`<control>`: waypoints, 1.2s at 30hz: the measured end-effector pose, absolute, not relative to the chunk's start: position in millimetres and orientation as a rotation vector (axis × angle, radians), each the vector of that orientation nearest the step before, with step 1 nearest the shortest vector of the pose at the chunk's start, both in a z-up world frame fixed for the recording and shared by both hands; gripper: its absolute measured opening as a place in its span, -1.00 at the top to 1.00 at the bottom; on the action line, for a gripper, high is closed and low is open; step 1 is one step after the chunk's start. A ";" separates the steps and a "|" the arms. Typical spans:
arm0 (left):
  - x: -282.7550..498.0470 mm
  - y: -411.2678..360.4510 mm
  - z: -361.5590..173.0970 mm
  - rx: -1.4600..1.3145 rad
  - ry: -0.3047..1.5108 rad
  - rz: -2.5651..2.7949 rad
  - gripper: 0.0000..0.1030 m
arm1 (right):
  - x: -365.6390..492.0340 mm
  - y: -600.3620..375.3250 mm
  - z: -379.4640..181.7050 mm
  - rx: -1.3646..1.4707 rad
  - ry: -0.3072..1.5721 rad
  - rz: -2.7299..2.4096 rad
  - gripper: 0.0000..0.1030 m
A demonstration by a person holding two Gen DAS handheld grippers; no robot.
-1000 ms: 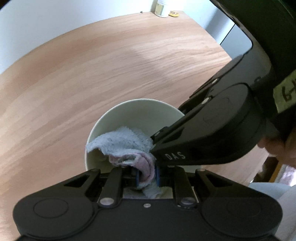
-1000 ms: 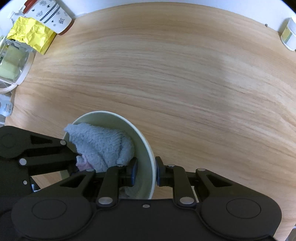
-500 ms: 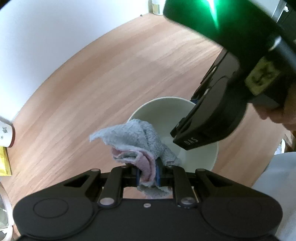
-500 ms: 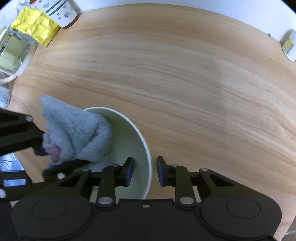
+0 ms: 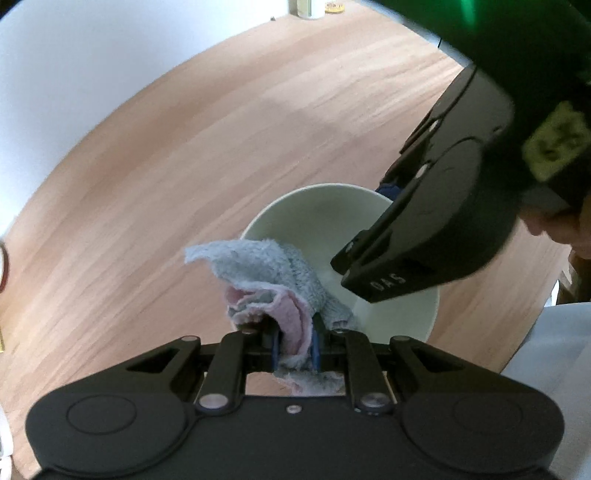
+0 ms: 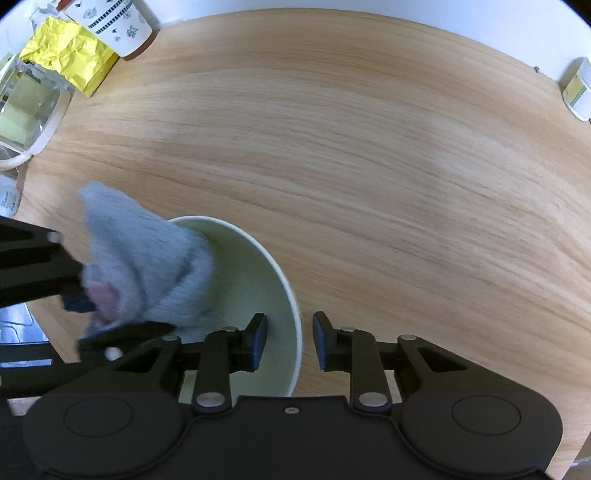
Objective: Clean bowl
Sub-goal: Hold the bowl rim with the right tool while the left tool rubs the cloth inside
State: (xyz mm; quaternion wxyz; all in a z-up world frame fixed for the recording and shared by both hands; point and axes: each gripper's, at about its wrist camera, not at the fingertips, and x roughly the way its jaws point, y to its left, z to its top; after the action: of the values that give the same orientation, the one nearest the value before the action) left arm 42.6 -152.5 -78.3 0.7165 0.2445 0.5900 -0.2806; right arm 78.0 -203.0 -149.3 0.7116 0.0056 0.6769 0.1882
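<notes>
A pale green bowl (image 5: 325,221) stands on the wooden table (image 5: 184,166); it also shows in the right wrist view (image 6: 266,273). My left gripper (image 5: 294,345) is shut on a grey and pink cloth (image 5: 266,273), held above the bowl's near rim. In the right wrist view the cloth (image 6: 147,258) hangs over the bowl's left side. My right gripper (image 6: 289,341) is open, its fingers apart on either side of the bowl's right rim without touching it. The right gripper's body (image 5: 443,221) hides part of the bowl in the left wrist view.
In the right wrist view a patterned cup (image 6: 110,22), a crumpled yellow packet (image 6: 66,55) and a clear container (image 6: 22,107) stand at the table's far left. A white jar (image 6: 580,88) stands at the far right. The table's edge runs close behind the bowl.
My left gripper has lifted the cloth up out of the bowl. My right gripper has let go of the bowl's rim and opened.
</notes>
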 end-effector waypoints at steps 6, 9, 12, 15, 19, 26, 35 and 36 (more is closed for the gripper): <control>43.1 -153.2 -85.9 0.509 1.271 -0.680 0.70 | 78.3 -204.5 -151.2 0.044 1.513 0.429 0.33; 42.7 -151.8 -86.3 0.465 1.249 -0.706 0.71 | 78.8 -208.3 -152.8 0.071 1.518 0.427 0.36; 38.0 -150.5 -87.0 0.450 1.218 -0.736 0.71 | 79.1 -210.7 -152.5 0.080 1.528 0.418 0.37; 37.2 -146.1 -85.7 0.377 1.228 -0.758 0.71 | 79.6 -211.7 -152.0 0.072 1.536 0.414 0.37; 40.7 -138.0 -81.8 0.275 1.263 -0.769 0.71 | 80.4 -216.7 -151.9 0.100 1.549 0.395 0.38; 49.9 -115.9 -77.6 0.029 1.310 -0.724 0.71 | 79.0 -216.0 -150.3 0.091 1.548 0.398 0.44; 53.1 -106.3 -90.2 -0.132 1.333 -0.669 0.71 | 78.2 -225.3 -148.4 0.137 1.561 0.395 0.46; 52.9 -108.5 -94.0 -0.125 1.335 -0.666 0.72 | 77.5 -225.4 -148.1 0.138 1.561 0.395 0.46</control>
State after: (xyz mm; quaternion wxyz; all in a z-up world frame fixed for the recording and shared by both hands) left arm 52.9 -108.5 -94.0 0.7328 -0.0569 0.6067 -0.3028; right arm 77.5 -225.4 -148.1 0.6910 0.0617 0.6982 0.1766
